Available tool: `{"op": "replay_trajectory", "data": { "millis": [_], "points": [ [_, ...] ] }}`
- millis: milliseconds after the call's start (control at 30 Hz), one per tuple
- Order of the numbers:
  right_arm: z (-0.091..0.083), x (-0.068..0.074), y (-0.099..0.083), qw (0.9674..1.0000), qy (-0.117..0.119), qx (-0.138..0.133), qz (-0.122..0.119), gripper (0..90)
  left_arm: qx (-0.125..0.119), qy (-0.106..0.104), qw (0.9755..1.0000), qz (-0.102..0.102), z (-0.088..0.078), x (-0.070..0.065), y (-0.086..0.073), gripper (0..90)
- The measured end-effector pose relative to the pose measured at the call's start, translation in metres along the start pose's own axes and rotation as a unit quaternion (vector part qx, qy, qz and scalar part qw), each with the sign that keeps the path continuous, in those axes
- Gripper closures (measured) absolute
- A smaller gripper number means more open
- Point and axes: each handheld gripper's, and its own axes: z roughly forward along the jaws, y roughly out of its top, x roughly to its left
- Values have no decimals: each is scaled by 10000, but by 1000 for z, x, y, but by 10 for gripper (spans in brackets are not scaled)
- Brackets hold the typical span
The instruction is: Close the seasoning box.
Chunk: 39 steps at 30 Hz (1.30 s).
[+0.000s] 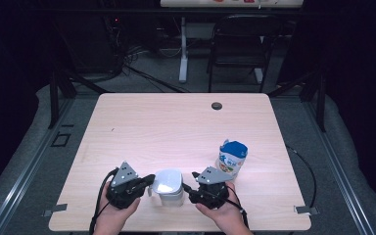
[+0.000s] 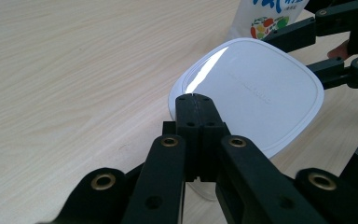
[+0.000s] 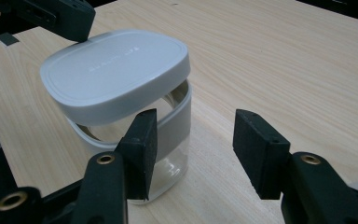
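The jar [image 1: 169,188] sits on the desk [image 1: 176,127] right between the two tools. It is see-through with a white band near the top, and it looks empty inside. Its white lid [image 3: 114,70] is tipped up on one side, so there is a gap between the lid and the rim of the jar. The lid is not fully off yet, I think. It looks like the job is to take the lid off, and that job is about half done. What is left is to lift the lid all the way away and put it down.

The left tool [image 2: 193,100] has its jaws squeezed tight together, with the tips right at the edge of the lid. From the pictures I cannot tell for sure if it pinches the lid's rim or just touches it. The right tool [image 3: 196,140] has its jaws partly apart. One jaw is just beside the jar's wall, and nothing is squeezed between them.

Just past the right tool stands a tub with a blue top [image 1: 233,157].

Counting: one jar, one lid, one tub, two tools, and one small dark round spot [image 1: 217,105] far across the desk.
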Motion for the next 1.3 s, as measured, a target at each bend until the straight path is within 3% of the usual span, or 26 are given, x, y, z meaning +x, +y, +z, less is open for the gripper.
{"op": "replay_trajectory", "data": {
  "millis": [367, 967, 1300],
  "points": [
    [-6, 4, 11, 9998, 18, -43, -196, 499, 71, 18, 10000, 18, 0, 0, 1, 900],
    [-6, 8, 16, 9998, 36, -46, -201, 499, 12, 97, 9999, 27, -4, 2, 0, 889],
    [-8, 10, 20, 9996, 78, -70, -249, 499, -79, 192, 9998, 14, -8, 1, -4, 758]
  ]
}}
